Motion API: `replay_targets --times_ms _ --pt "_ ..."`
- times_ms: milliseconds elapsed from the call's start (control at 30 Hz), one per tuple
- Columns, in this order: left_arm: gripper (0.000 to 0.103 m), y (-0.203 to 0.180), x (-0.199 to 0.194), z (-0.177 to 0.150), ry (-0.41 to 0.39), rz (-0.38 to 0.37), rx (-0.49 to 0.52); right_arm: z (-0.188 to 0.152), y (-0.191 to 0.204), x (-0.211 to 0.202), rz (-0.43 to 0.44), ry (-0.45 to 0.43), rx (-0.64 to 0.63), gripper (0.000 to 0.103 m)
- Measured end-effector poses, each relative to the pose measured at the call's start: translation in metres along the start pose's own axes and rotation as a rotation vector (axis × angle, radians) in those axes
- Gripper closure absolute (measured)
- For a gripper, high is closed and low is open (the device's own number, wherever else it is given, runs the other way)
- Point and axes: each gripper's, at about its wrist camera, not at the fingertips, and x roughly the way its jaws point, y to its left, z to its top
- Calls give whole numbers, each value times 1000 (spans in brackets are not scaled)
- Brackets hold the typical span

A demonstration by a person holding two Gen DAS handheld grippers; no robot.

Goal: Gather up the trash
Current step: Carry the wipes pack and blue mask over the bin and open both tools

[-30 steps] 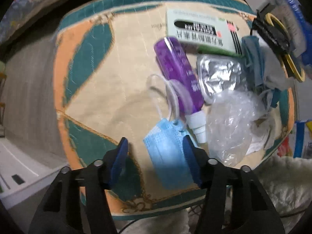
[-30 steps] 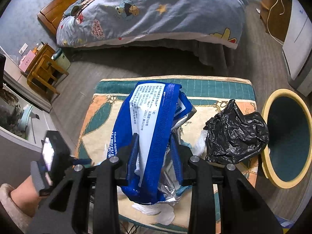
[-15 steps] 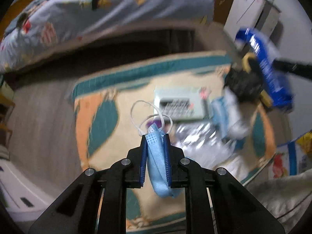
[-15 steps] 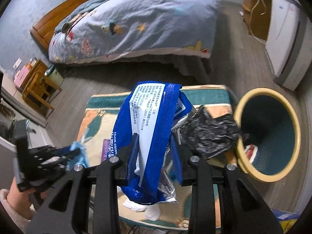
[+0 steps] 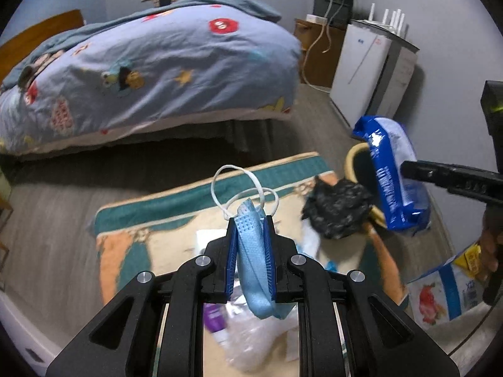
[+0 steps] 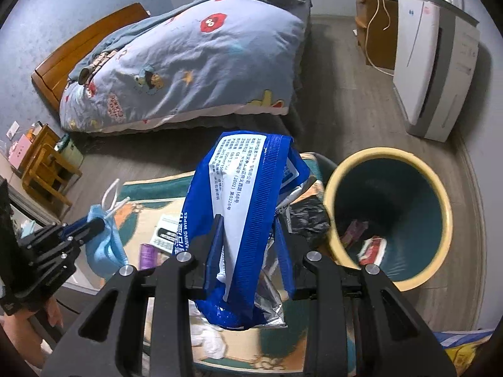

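My left gripper (image 5: 250, 223) is shut on a light blue face mask (image 5: 255, 270), whose white ear loops stick up above the fingertips; it hangs above the patterned mat (image 5: 132, 251). From the right wrist view that mask (image 6: 103, 248) shows at the left. The right gripper (image 6: 248, 223) is shut on a blue and white wipes packet (image 6: 242, 216), held up beside the yellow-rimmed teal bin (image 6: 440, 220). Seen from the left wrist, the packet (image 5: 393, 176) hovers over the bin's rim (image 5: 353, 157). On the mat lie a crumpled black bag (image 5: 336, 210), a purple bottle (image 6: 146, 254) and a silver foil pouch (image 6: 270, 298).
A bed with a blue cartoon quilt (image 5: 151, 72) fills the far side. A white appliance (image 6: 433, 72) stands against the right wall, with a wooden cabinet (image 6: 374, 34) behind it. Small wooden furniture (image 6: 44, 163) sits at the left. The bin holds some wrappers (image 6: 371, 248).
The left gripper closed on the face mask and lifted it off the mat, tilting up toward the room. The right gripper carried the wipes packet rightward, closer to the bin.
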Motion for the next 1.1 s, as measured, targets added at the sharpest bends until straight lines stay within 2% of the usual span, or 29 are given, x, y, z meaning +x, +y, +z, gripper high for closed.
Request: replay_targets --times_ms 233,700,1100 --pt "86 -34 9 15 -28 -43 31 -1 -38 6 -16 2 47 71" --pt "86 -105 50 42 -29 -142 112 6 -116 14 -89 -14 121 71" --pt "86 -157 88 55 -24 -215 157 6 -181 12 -107 -27 238 71"
